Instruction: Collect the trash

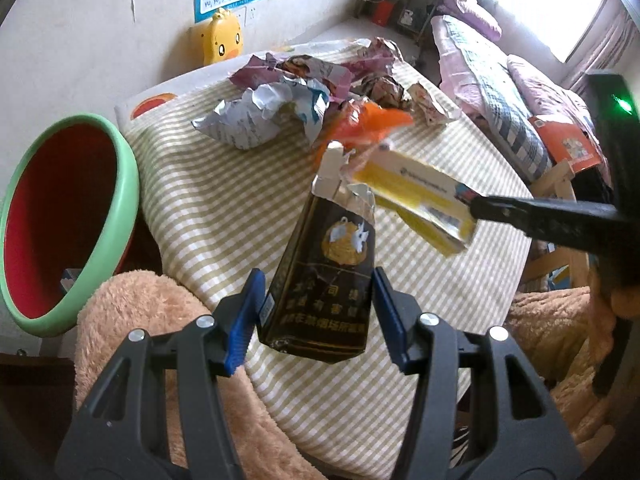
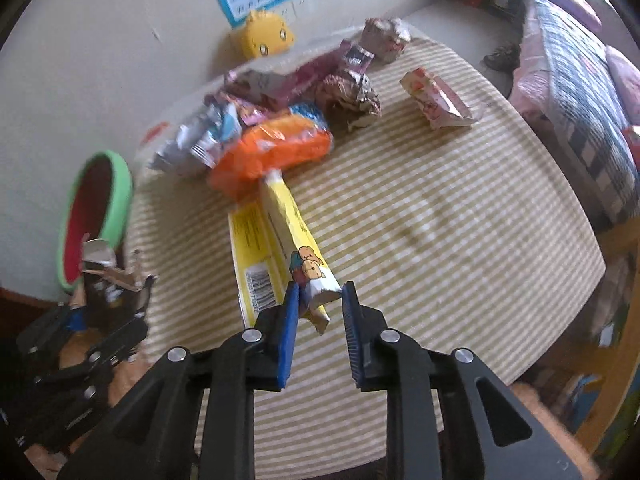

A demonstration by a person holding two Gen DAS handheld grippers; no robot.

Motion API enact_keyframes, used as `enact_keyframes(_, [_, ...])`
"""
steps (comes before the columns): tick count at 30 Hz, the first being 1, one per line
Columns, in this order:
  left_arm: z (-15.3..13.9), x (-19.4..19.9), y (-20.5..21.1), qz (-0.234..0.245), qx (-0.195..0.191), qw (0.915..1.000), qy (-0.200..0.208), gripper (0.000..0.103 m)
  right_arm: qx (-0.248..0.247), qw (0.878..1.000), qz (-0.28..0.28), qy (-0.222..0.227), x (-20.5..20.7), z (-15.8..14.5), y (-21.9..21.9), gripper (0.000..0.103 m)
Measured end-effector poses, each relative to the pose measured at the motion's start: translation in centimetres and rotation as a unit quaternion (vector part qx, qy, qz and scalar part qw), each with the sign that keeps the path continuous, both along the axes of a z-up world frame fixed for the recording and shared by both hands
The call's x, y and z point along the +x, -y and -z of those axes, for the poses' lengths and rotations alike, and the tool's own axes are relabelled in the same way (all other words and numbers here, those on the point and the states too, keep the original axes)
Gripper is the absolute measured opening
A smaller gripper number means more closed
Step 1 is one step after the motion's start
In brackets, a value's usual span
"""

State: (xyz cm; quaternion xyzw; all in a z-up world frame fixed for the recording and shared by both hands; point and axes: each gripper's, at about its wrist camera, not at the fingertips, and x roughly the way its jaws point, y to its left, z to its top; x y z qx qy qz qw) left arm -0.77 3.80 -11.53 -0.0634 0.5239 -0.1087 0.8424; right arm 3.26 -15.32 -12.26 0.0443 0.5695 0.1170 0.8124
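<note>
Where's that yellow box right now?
The yellow box is in the right tongs, lifted over the striped table, in front of the orange wrapper.

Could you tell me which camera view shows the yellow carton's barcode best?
The right wrist view: the yellow carton, held in the right gripper, shows its barcode side. The left wrist view shows the carton without its barcode.
</note>
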Motion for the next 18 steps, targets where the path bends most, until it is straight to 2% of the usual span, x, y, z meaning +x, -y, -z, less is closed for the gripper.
enact_keyframes(4, [-0.1, -0.1, 0.1, 0.002, 0.001, 1.0000, 0.005, 0.052, 0.040, 0.999, 0.033, 0.014, -0.9, -1.9, 1.6, 0.018])
enact_keyframes(7, [-0.2, -0.1, 0.1, 0.002, 0.003, 1.0000, 0.007, 0.052, 0.062, 0.997, 0.048, 0.010, -1.6, -2.3, 2.1, 0.018])
enact_keyframes(9, [-0.1, -0.1, 0.1, 0.000, 0.005, 1.0000, 0.006, 0.052, 0.052, 0.997, 0.053, 0.001, -1.7, -1.7, 1.9, 0.019])
enact_keyframes(14, [-0.1, -0.2, 0.3, 0.001, 0.009, 0.9999, 0.006, 0.052, 0.016, 0.998, 0.056, -0.025, -1.6, 0.3, 2.2, 0.031])
enact_keyframes(16, [-0.1, -0.2, 0.3, 0.001, 0.011, 0.9999, 0.005, 0.052, 0.033, 0.997, 0.048, -0.055, -1.6, 1.5, 2.1, 0.031])
enact_keyframes(18, [0.2, -0.1, 0.2, 0.000, 0.011, 0.9999, 0.001, 0.052, 0.042, 0.995, 0.029, -0.088, -1.6, 2.8, 1.2, 0.037])
